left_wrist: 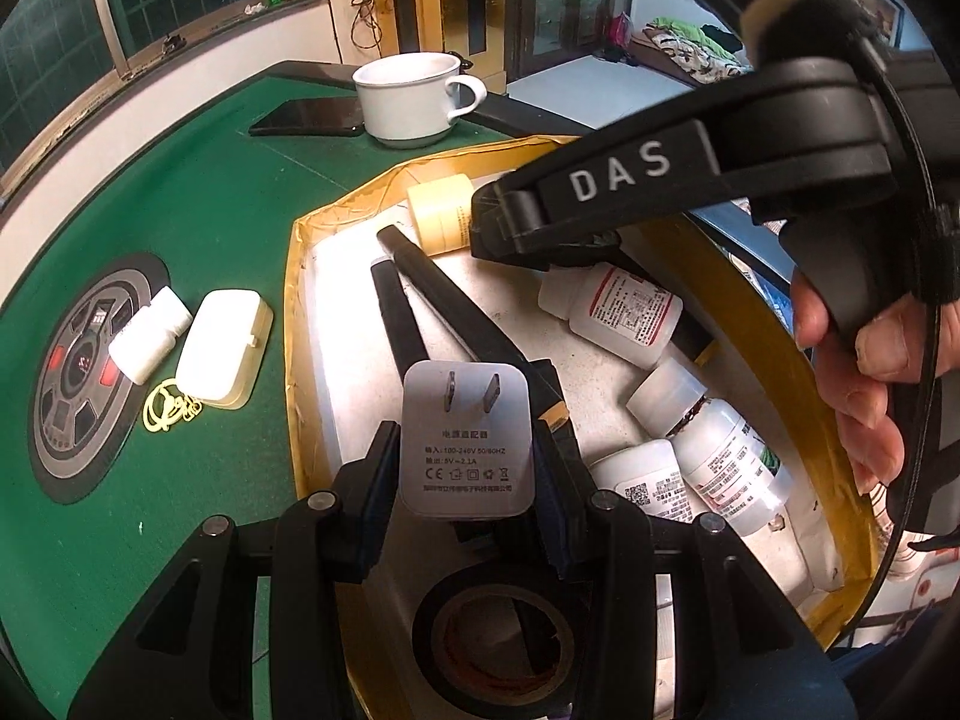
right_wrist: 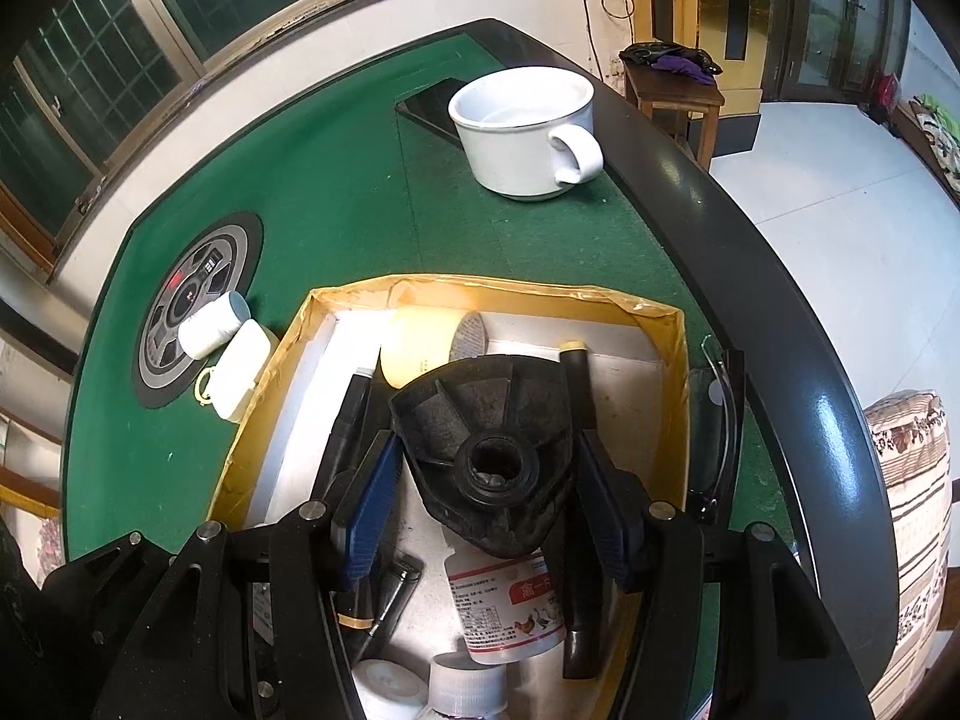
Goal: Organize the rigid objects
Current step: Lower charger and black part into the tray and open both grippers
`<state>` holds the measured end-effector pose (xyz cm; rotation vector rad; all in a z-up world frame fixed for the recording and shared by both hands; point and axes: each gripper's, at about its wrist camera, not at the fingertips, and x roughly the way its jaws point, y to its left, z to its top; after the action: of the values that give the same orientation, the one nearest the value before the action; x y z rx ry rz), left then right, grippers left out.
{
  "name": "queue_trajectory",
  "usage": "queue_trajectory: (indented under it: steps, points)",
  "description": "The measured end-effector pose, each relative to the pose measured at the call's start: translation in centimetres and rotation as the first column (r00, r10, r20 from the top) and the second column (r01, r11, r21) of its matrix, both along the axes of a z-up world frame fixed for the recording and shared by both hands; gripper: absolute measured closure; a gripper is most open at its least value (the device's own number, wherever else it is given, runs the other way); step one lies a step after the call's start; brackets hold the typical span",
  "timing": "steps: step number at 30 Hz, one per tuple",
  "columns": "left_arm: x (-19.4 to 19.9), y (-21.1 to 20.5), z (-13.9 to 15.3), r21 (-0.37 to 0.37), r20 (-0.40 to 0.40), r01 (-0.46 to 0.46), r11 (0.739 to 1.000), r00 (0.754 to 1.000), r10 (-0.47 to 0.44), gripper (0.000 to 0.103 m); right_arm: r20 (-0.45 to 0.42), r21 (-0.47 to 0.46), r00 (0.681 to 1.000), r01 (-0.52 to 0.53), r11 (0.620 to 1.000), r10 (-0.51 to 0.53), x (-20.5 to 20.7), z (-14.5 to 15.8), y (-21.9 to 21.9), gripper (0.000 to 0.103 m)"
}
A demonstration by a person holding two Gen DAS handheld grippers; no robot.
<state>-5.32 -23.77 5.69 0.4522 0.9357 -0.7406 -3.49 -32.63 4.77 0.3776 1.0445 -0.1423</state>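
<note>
My left gripper (left_wrist: 465, 456) is shut on a white power adapter (left_wrist: 465, 438), prongs up, held over the yellow-rimmed cardboard box (left_wrist: 294, 276). My right gripper (right_wrist: 486, 480) is shut on a black ribbed plastic wheel (right_wrist: 486, 450) over the same box (right_wrist: 678, 360). The right gripper also shows in the left wrist view (left_wrist: 492, 228), low in the box's far side. Inside the box lie several white bottles (left_wrist: 612, 306), black sticks (left_wrist: 444, 306), a yellowish tape roll (left_wrist: 438, 216) and a black tape roll (left_wrist: 492, 648).
On the green felt table (left_wrist: 210, 192) stand a white cup (left_wrist: 414, 96) beside a black phone (left_wrist: 306, 117). A small white bottle (left_wrist: 150, 333), a white case (left_wrist: 219, 348) and a yellow ring trinket (left_wrist: 165, 408) lie left of the box. Glasses (right_wrist: 717, 420) lie right of it.
</note>
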Motion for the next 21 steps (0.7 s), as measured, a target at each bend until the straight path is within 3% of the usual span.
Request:
queue_trajectory:
  steps: [21]
  points:
    - [-1.3,-0.6,0.2,0.040,0.092,0.031,0.999,0.995,-0.035,0.064,-0.013,0.000,1.000,-0.009,1.000,0.009,0.2,0.3,0.7,0.049]
